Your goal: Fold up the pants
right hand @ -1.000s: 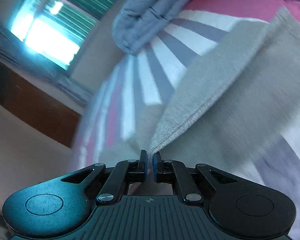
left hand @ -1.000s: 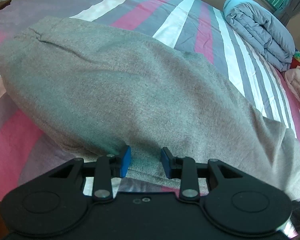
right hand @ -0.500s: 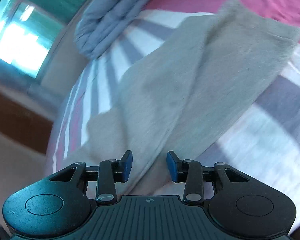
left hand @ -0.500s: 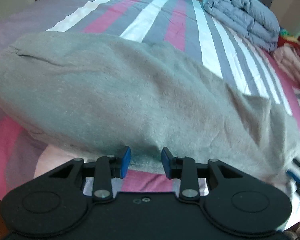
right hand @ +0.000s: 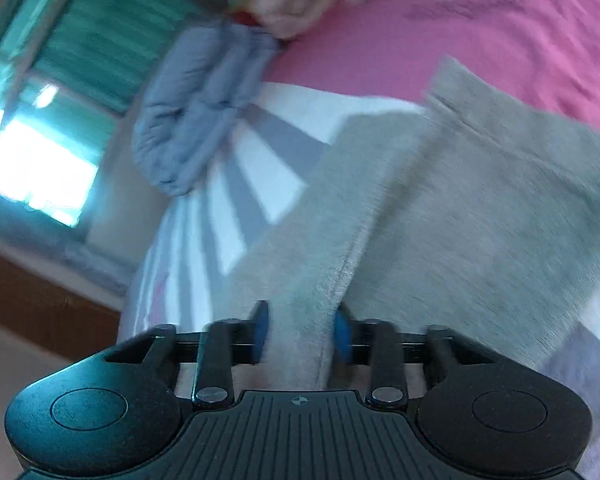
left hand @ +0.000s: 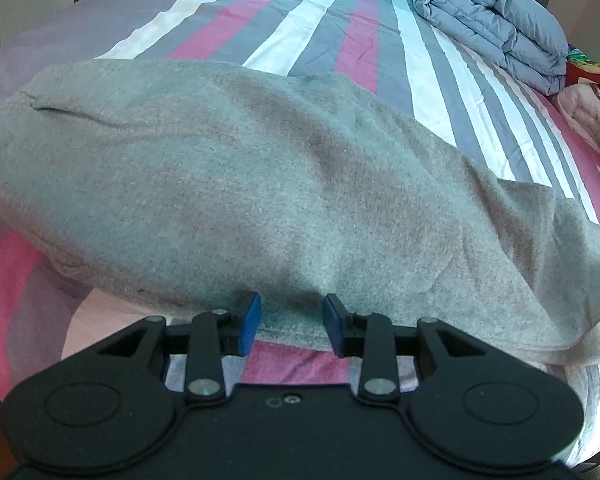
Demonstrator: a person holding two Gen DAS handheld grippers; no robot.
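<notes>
The grey pants (left hand: 260, 184) lie folded lengthwise across the striped bed, waist end at the left, leg ends toward the right. My left gripper (left hand: 292, 326) is open, its blue pads on either side of the near edge of the pants. In the blurred right wrist view my right gripper (right hand: 302, 330) is open, with a raised fold of the grey pants (right hand: 440, 216) between its pads; the pads do not press on the cloth.
The bed sheet (left hand: 332, 12) has pink, grey and white stripes. A folded blue-grey duvet (left hand: 496, 24) lies at the far right corner, with pink bedding (left hand: 592, 116) beside it. The right wrist view shows the duvet (right hand: 196, 104), a window (right hand: 40, 168) and a wooden headboard (right hand: 28, 300).
My right gripper was shut on the pants' edge a second ago; it has opened and let the leg end drop onto the pants. The left gripper stayed open and drew back slightly.
</notes>
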